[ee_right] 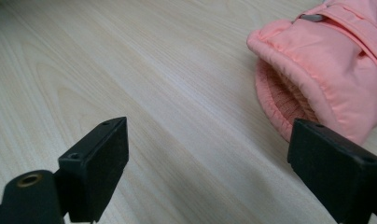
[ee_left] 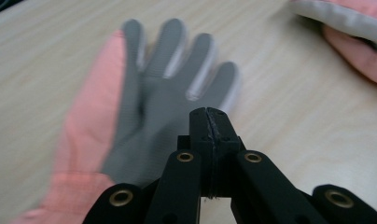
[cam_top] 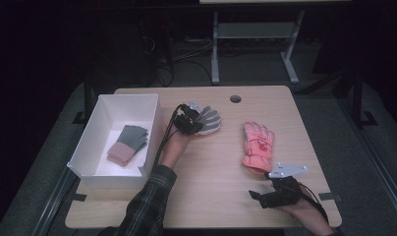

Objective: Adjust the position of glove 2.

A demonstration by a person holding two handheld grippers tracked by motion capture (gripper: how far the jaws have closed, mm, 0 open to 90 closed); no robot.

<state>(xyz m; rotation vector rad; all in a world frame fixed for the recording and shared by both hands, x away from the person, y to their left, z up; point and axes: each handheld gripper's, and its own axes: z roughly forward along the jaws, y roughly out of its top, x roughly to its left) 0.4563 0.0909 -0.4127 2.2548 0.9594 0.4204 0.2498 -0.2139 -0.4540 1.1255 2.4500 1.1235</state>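
the glove (cam_top: 210,120) under the left claw (cam_top: 192,123) is grey on its palm with a salmon-pink edge and cuff. the second glove (cam_top: 258,146) is salmon pink all over. both claws are black. the counter (cam_top: 206,191) is pale wood grain. the box (cam_top: 86,147) is white, holding a grey-green glove with a dusty pink cuff (cam_top: 128,142). the sleeve (cam_top: 147,206) is dark plaid.
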